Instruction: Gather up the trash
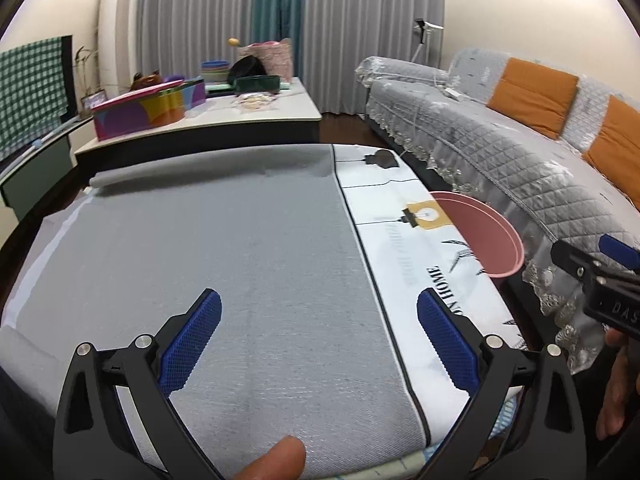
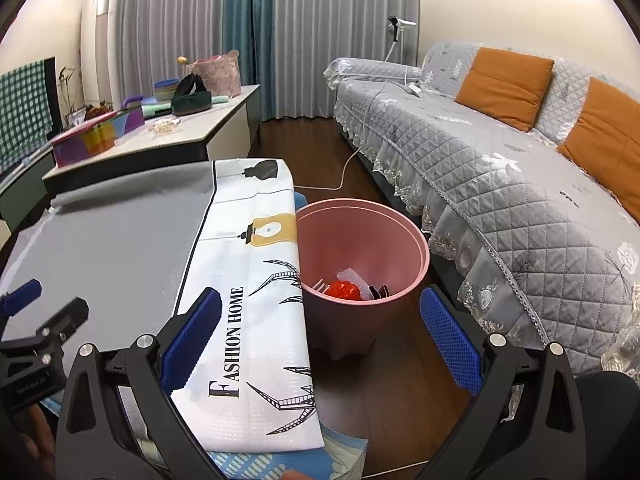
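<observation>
A pink trash bin (image 2: 384, 248) stands on the wood floor between the table and the sofa. Inside it lie a red crumpled wrapper (image 2: 341, 290), a white wrapper (image 2: 354, 277) and dark scraps. Its rim also shows in the left wrist view (image 1: 486, 236). My right gripper (image 2: 320, 332) is open and empty, just above the table's right edge and the bin. My left gripper (image 1: 319, 338) is open and empty over the grey mat (image 1: 208, 264) on the table. No trash shows on the table surface.
A white printed cloth (image 2: 260, 280) hangs over the table's right edge. A grey covered sofa (image 2: 500, 152) with orange cushions runs along the right. A second table (image 1: 200, 120) with boxes and bowls stands behind. A white cable (image 2: 340, 176) lies on the floor.
</observation>
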A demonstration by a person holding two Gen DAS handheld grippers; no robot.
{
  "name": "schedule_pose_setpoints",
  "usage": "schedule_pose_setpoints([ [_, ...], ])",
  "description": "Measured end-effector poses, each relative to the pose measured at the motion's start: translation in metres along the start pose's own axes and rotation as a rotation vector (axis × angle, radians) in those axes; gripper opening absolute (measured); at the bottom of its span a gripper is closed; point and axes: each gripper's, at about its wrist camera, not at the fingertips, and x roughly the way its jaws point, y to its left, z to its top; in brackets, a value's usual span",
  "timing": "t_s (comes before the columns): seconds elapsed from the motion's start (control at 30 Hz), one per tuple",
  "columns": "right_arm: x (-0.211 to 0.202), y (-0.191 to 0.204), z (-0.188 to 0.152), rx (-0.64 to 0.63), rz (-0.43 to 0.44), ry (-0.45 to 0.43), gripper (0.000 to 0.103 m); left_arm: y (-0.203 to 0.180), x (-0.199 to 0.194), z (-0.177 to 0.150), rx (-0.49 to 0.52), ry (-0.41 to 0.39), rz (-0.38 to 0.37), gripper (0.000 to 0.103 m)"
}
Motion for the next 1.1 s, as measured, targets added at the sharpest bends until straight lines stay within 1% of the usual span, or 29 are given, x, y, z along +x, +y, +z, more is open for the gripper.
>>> schedule_pose_setpoints([
  [0.1,0.003,0.008,0.001,-0.006,0.01,0.006,0.098,0.003,0.002,0.0,-0.004,-0.002,0.017,0.095],
  [0.43,0.011,0.021,0.004,-0.022,0.02,0.015,0.098,0.013,0.005,0.0,-0.034,0.007,0.037,0.095],
  [1.1,0.008,0.02,0.004,-0.023,0.016,0.007,0.098,0.012,0.003,-0.002,-0.041,0.001,0.029,0.095],
])
